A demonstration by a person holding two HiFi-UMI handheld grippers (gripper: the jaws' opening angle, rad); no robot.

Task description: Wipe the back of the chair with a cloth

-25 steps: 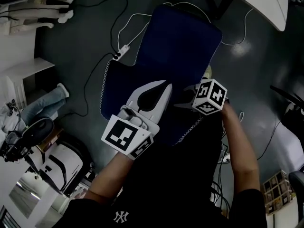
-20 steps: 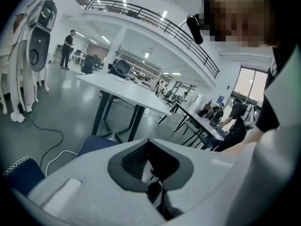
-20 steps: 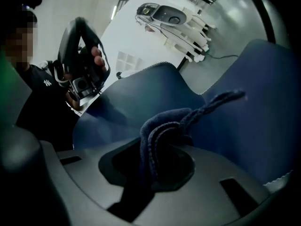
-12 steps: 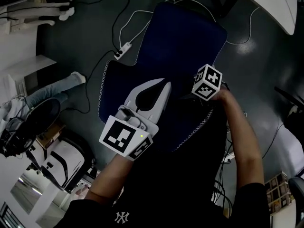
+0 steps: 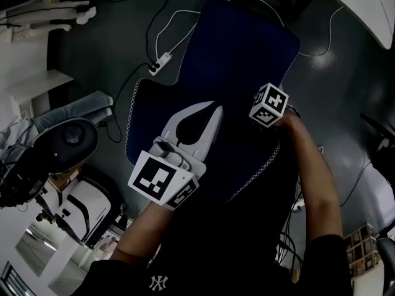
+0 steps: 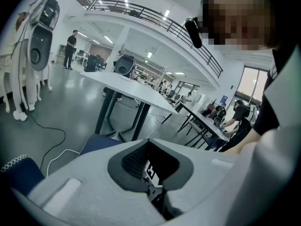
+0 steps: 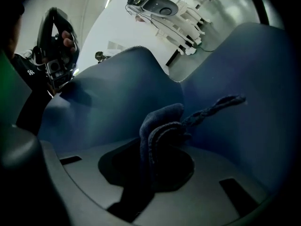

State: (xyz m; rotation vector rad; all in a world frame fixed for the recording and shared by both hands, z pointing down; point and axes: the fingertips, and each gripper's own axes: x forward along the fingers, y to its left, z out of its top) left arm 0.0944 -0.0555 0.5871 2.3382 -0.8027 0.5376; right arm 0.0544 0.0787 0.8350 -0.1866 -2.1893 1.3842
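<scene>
Cloth [image 7: 160, 126] farther along chair back [image 5: 237, 60]

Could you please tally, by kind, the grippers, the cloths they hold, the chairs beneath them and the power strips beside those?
Grippers: 2 (left gripper, right gripper)
Cloths: 1 (dark cloth, in the right gripper)
Chairs: 1 (blue chair)
Power strips: 1 (white power strip)
Total: 5

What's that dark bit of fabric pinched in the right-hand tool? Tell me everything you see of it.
It is a dark blue, fuzzy cloth, folded into thick bunched layers and clamped between the jaws of the right gripper. A twisted, cord-like edge sticks out to the right. It seems to rest against the blue fabric chair back behind it.
</scene>
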